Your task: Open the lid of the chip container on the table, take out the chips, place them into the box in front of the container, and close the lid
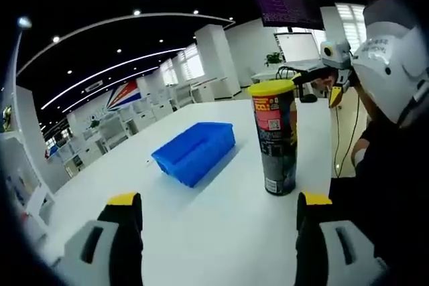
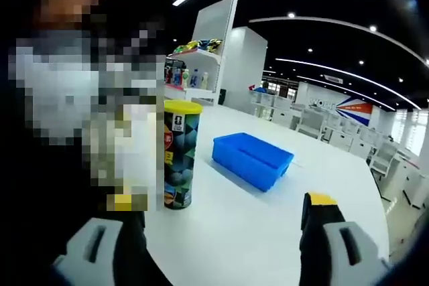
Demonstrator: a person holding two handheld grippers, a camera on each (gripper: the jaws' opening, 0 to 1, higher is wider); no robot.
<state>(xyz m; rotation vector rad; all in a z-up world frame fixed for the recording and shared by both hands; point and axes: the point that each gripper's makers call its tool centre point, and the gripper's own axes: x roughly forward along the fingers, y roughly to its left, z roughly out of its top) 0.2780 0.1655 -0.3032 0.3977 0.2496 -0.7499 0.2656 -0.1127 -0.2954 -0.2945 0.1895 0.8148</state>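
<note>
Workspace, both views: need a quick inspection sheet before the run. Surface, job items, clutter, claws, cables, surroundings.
Surface: white table, bare around the job's things.
Job's things: chip container stands upright, yellow lid on; blue box beside it, apart from it, open top, looks empty.
Clutter: nothing seen on the table near them.
Claws: left claw open, jaws wide, holding nothing, short of the container; right claw open, holding nothing, container off to its left.
Cables: dark cables hang past the table's far edge in the left gripper view.
Surroundings: open office, rows of desks, shelf with bottles, wall screen, potted plant.
</note>
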